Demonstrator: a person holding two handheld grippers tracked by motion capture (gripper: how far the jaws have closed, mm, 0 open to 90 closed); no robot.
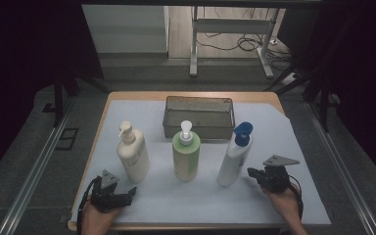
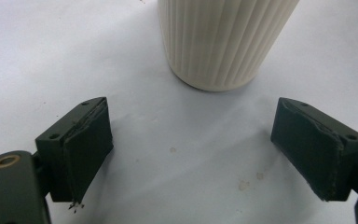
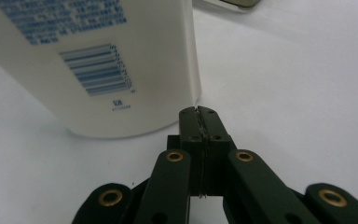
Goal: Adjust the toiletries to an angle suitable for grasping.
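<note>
At the near edge of the table point(image 1: 127, 94), both grippers were held low over the white sheet point(image 1: 274, 132). The left gripper point(image 1: 127, 194) was seen with its jaws spread wide apart and nothing between them; the ribbed cream bottle point(image 2: 223, 42) stood just beyond them, untouched. The right gripper point(image 3: 199, 122) was seen with its jaws pressed fully together on nothing, their tips just beside the base of the white bottle with the blue cap point(image 1: 235, 156); contact could not be determined. That bottle stood upright at the right of the row. A green pump bottle point(image 1: 186, 154) stood upright between the two others. Farther back, a wire mesh basket point(image 1: 199, 116) was placed behind the green bottle.
</note>
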